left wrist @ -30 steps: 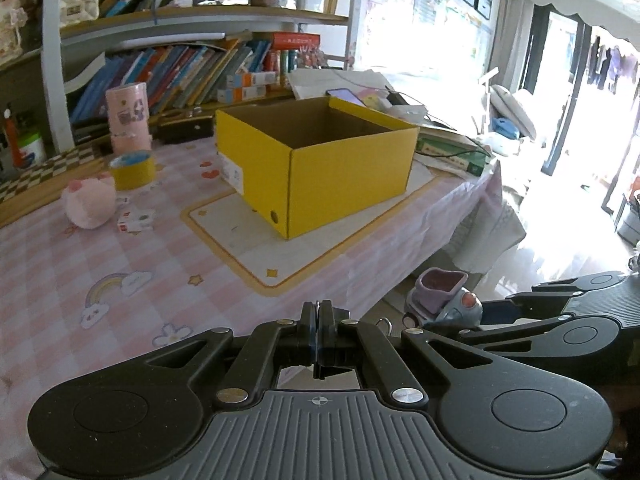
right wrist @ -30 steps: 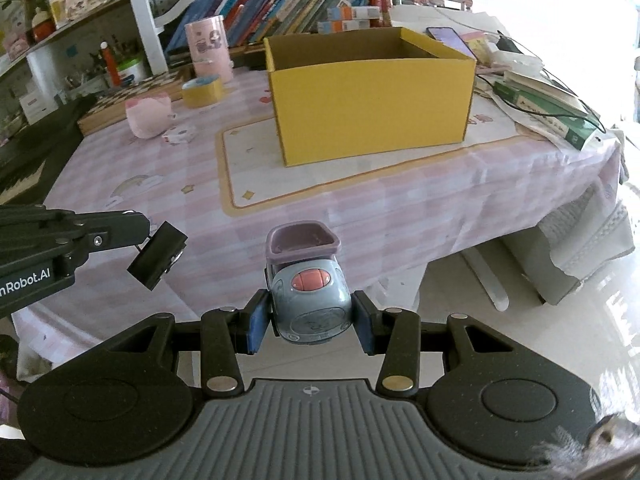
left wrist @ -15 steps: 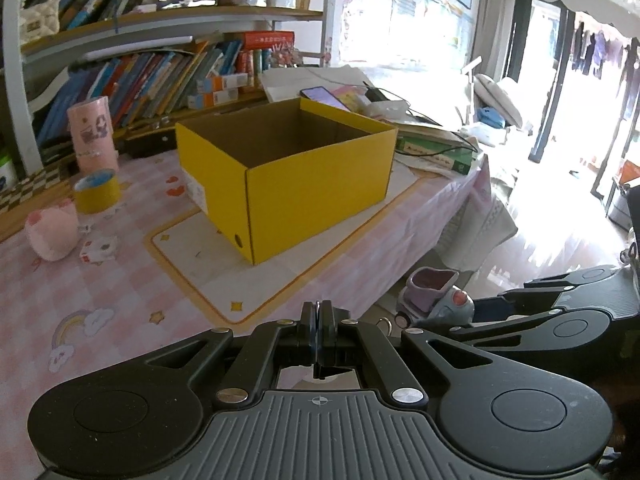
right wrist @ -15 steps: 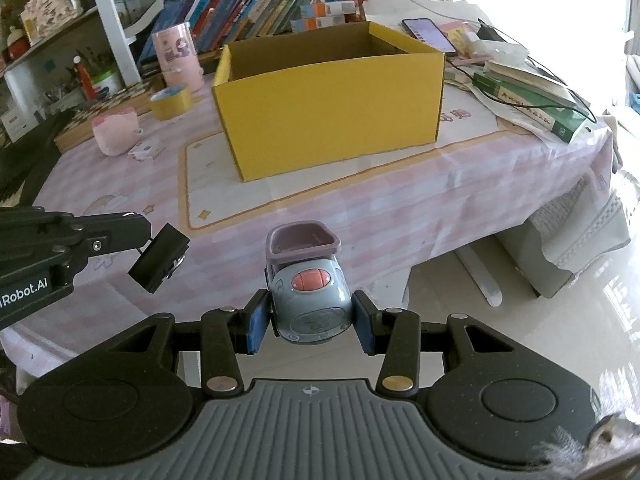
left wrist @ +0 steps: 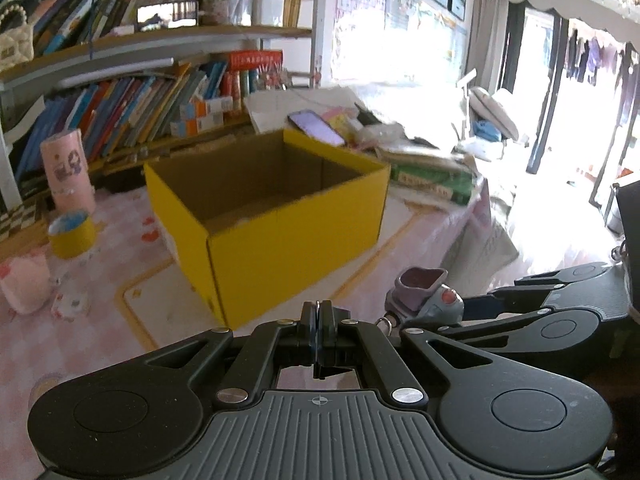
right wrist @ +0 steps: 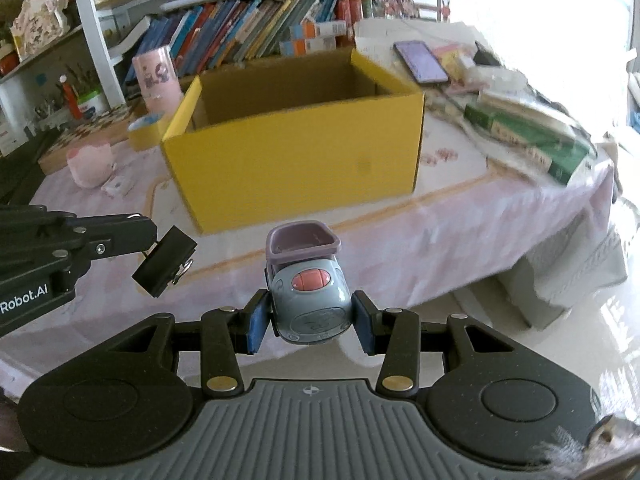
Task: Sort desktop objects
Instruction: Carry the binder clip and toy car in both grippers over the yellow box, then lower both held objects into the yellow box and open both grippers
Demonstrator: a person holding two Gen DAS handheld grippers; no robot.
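My right gripper (right wrist: 312,320) is shut on a blue-grey toy car (right wrist: 310,300) with a purple tub on top, held in the air before the table's front edge. The car also shows in the left wrist view (left wrist: 426,294). An open yellow cardboard box (right wrist: 296,152) stands on the pink tablecloth ahead, its inside looking empty; it also shows in the left wrist view (left wrist: 280,216). My left gripper (left wrist: 320,320) is shut and empty, left of the car, and shows in the right wrist view (right wrist: 164,266).
Left of the box lie a yellow tape roll (left wrist: 72,234), a pink cup (left wrist: 24,282), a small card (left wrist: 70,302) and a tall pink tube (left wrist: 68,172). Books, papers and a phone (right wrist: 420,60) are piled at the right. A bookshelf (left wrist: 140,100) backs the table.
Both grippers have moved forward and up towards the table, so the yellow box looks larger and nearer. The right gripper still holds the toy car.
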